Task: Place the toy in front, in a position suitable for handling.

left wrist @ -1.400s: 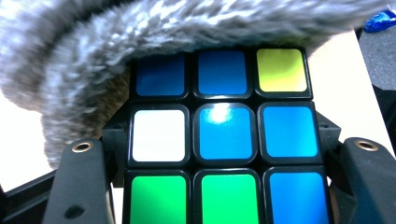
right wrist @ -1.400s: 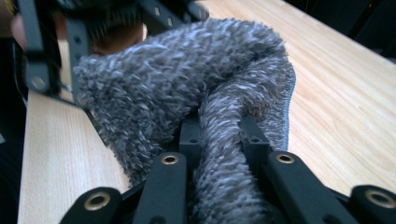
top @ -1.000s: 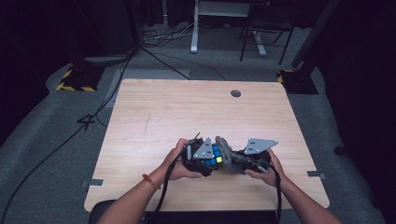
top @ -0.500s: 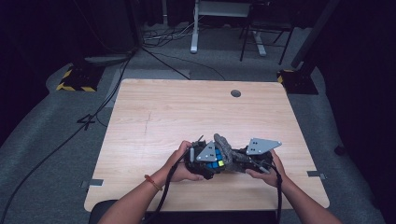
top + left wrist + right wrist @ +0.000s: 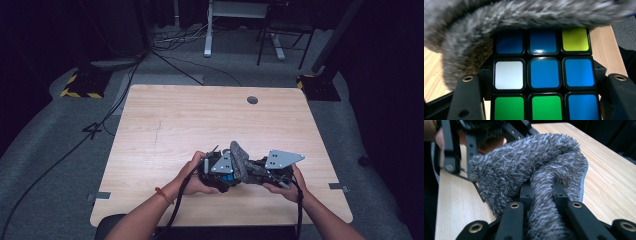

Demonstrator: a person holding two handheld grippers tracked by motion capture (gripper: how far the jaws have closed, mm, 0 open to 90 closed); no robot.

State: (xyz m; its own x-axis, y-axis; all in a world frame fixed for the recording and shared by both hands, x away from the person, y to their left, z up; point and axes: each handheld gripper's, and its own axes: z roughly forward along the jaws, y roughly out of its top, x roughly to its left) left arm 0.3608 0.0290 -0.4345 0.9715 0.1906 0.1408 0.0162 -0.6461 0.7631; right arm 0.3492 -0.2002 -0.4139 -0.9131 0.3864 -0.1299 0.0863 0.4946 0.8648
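Observation:
In the left gripper view a Rubik's cube [image 5: 544, 75] shows a mostly blue face, with white, yellow and green squares, held between my left gripper's [image 5: 544, 85] black jaws. A grey fluffy cloth [image 5: 474, 30] drapes over the cube's top and left side. In the right gripper view my right gripper [image 5: 541, 190] is shut on a bunched fold of the cloth [image 5: 529, 162], which is pressed toward the left gripper [image 5: 461, 145]. In the high view both grippers meet near the table's front edge, with the cloth [image 5: 242, 162] standing up over the cube [image 5: 227, 177].
The wooden table [image 5: 200, 120] has a round cable hole [image 5: 252, 100] near its far edge. Beyond it the grey floor carries cables, chair and desk legs, and a yellow-and-black striped base [image 5: 80, 85] at the left. The person's forearms come in at the bottom.
The cloth has been drawn up and leftward over the cube, hiding most of the coloured face. The right gripper shifted slightly; the left one stayed put.

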